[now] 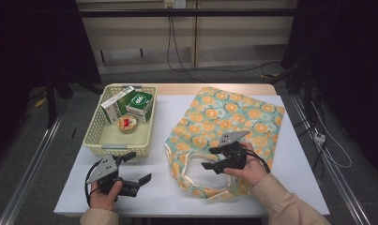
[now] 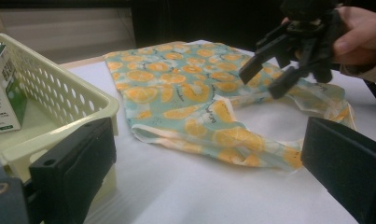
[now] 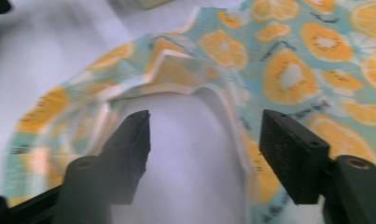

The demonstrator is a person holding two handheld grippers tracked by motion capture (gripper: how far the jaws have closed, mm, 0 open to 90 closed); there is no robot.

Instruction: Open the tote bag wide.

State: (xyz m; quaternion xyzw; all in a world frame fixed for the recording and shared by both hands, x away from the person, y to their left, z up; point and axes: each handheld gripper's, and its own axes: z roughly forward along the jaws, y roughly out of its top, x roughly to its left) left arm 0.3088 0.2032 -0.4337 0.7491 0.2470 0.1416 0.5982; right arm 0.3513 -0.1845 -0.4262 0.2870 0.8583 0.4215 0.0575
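Just below my right tongs (image 1: 216, 158), jaws apart, lies the bag's handle loop (image 3: 185, 88); my left tongs (image 1: 136, 168), also apart, sit farther off.

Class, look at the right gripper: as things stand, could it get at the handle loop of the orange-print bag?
Probably yes. The right gripper hangs open just above the bag's handle loop, and nothing lies between its jaws and the fabric edge.
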